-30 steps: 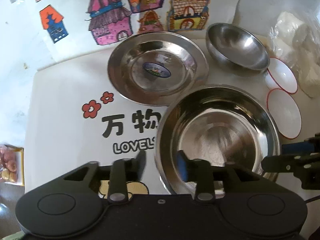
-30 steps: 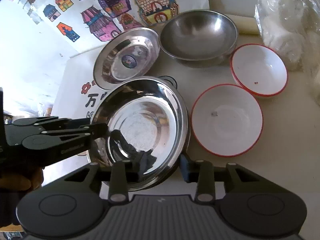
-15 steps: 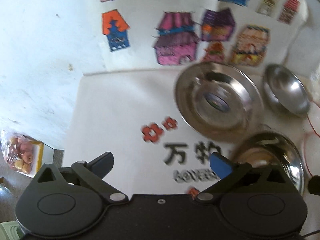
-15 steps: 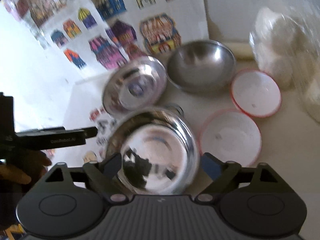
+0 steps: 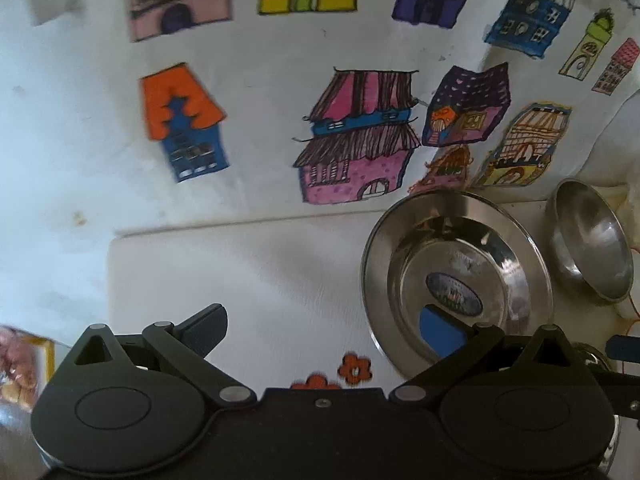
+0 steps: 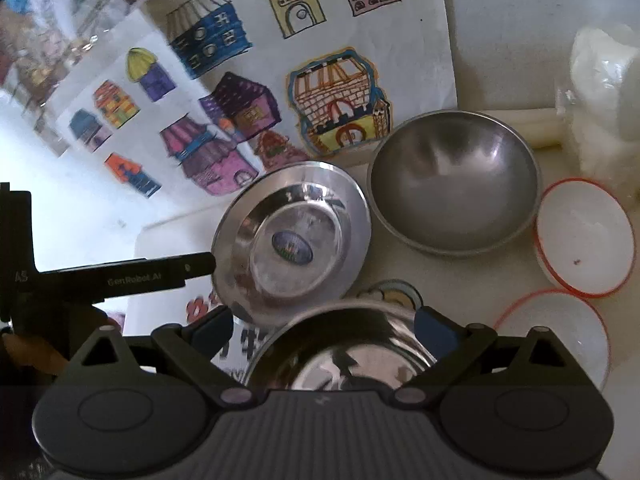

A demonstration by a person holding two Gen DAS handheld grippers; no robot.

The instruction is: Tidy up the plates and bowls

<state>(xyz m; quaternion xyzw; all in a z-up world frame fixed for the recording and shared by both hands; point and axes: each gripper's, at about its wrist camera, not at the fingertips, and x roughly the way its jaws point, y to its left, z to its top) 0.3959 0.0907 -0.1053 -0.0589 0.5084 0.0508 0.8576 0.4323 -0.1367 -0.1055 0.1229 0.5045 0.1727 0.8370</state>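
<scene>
The left hand-held gripper (image 5: 324, 328) stood with its jaws fully apart and nothing between them; it hung over the bare white printed mat (image 5: 240, 272) to the left of the dishes, which suggested it carried no load and was free for the next pick. The right hand-held gripper (image 6: 324, 326) had its jaws opening wide; the far rim of the large polished steel basin (image 6: 344, 344) lay between them, but the pads did not press on it, so the basin appeared to rest on the surface (image 6: 500, 272) on its own.

The basin sat nearest of all the dishes, partly over the mat; its mirror finish threw dark reflections. Just beyond it to the left lay the shallow wide-rimmed steel plate with an oval blue label (image 6: 292, 240) at its centre; its near rim ran close to the basin, though contact could not be confirmed. To the right of the plate, at the far side, stood the deep matt steel bowl (image 6: 454, 184); its rim stood close beside the plate. At the right lay two white bowls with red rims: the farther white bowl (image 6: 584, 236) and the nearer white bowl (image 6: 556, 340), apparently side by side and not nested.

Judged from this layout, the steel pieces were grouped at the left and the white pieces at the right; no stacking had yet been done.
</scene>
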